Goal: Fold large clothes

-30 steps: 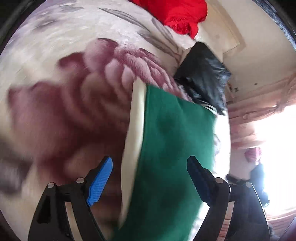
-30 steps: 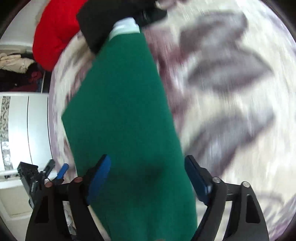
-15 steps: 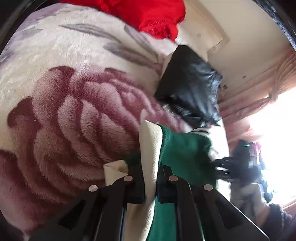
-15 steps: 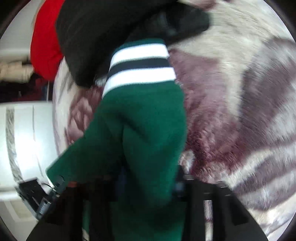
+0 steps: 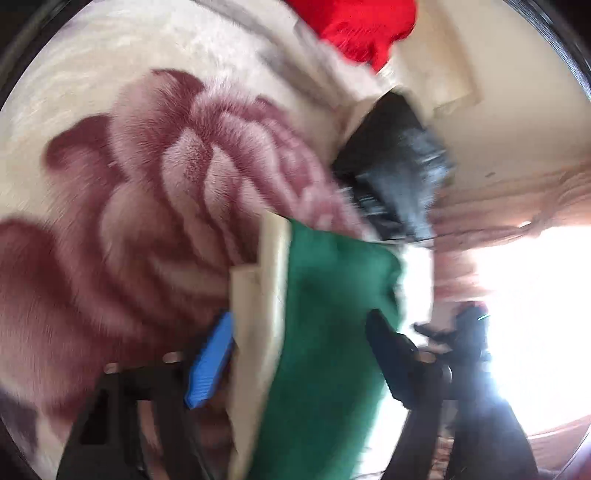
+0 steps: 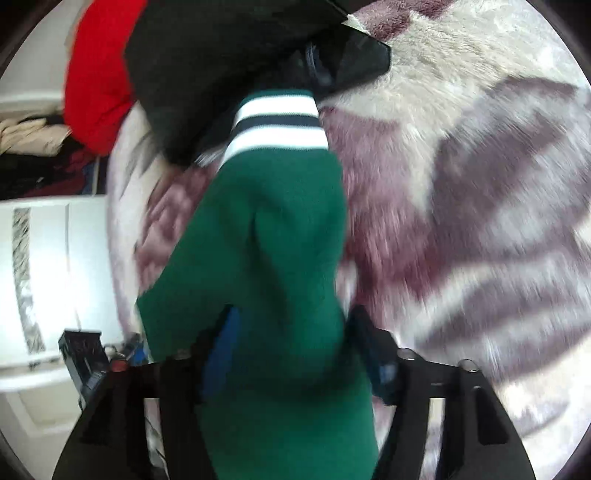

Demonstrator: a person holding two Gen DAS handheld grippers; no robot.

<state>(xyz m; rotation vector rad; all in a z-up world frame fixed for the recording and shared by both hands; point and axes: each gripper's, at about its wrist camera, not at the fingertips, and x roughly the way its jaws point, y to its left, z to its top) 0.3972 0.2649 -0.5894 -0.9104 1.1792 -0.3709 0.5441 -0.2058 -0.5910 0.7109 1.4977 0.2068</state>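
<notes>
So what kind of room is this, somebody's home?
Most likely a bedroom in a home. The green garment lies on a plush floral blanket that looks like a bed cover, other clothes such as a red one are piled at its edge, and pink curtains frame a bright window.

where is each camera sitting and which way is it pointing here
Left wrist: rides the left gripper, aimed forward and down at the green garment with its cream panel on the floral blanket; its jaws have just opened, cloth between them.
Right wrist: rides the right gripper, aimed down the green garment's striped cuff; jaws just opened too.
Both share the garment, blanket, black garment and red garment.
</notes>
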